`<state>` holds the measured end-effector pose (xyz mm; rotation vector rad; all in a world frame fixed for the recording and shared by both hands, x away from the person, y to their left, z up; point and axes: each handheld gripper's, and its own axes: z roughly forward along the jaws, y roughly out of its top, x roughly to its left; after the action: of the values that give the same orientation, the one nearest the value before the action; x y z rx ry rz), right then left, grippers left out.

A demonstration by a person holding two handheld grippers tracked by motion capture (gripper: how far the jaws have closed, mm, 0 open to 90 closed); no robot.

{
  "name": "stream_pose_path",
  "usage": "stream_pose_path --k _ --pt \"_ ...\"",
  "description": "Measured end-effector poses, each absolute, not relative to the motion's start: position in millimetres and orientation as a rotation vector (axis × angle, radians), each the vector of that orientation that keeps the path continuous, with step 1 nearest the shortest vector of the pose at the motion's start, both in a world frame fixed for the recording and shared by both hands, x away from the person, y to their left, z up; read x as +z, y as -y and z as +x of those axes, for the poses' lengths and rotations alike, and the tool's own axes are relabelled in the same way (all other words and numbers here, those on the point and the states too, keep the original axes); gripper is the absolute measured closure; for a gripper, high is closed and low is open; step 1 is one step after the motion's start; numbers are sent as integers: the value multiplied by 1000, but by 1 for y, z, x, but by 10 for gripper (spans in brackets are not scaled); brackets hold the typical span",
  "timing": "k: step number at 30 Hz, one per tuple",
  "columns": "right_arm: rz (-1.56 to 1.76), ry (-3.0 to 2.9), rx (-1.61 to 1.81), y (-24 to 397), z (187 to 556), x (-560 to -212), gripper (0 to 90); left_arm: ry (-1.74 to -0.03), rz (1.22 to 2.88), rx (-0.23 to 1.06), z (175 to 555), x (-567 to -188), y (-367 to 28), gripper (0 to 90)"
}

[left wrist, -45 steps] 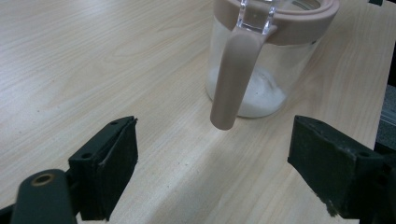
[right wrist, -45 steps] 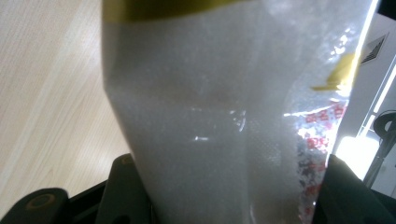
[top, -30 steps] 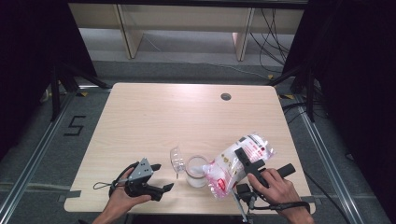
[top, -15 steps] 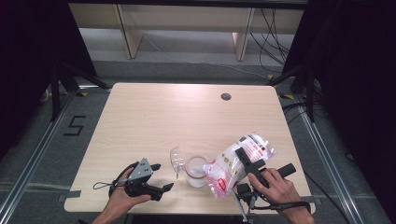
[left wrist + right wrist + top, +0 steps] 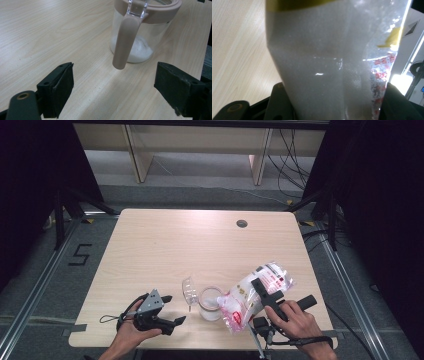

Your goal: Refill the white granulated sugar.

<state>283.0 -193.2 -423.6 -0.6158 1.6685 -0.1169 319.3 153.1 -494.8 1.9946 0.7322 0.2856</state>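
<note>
The right hand-held gripper (image 5: 261, 296) pinches a tilted bag (image 5: 252, 295) above the jar (image 5: 210, 303). The left hand-held gripper (image 5: 170, 310) rests spread on the tabletop (image 5: 200, 245).

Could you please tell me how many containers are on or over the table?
2: a jar near the front edge, and a bag held tilted beside it by the right tool.

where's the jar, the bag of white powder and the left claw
jar (image 5: 140, 37), left gripper view, on its clear glass wall beside the tan handle
bag of white powder (image 5: 252, 292), high view, on the middle of the plastic, tipped toward the jar
left claw (image 5: 174, 309), high view, midway between its open fingertips
</note>
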Motion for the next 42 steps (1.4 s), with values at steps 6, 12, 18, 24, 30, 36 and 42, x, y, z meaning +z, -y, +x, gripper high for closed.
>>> stream_pose_path --k 6,12,18,24,30,36,42 --pt "-590 -1678 -112 194 282 -425 534 -733 1986 284 319 -495 -153 154" --pt "-581 -1678 -106 194 281 -424 535 -730 1994 286 319 -495 -153 154" --pt "-579 -1681 -110 196 282 -424 537 -733 1985 283 319 -495 -153 154" --pt "-577 -1685 -97 196 283 -426 541 -729 1991 288 319 -494 -153 154" --pt "-575 -1685 -97 196 282 -426 549 -726 1989 285 319 -495 -153 154" --pt "-581 -1690 -100 196 282 -425 555 -727 1993 290 319 -494 -153 154" --pt "-579 -1693 -94 196 283 -426 559 -732 1985 285 319 -495 -152 154"
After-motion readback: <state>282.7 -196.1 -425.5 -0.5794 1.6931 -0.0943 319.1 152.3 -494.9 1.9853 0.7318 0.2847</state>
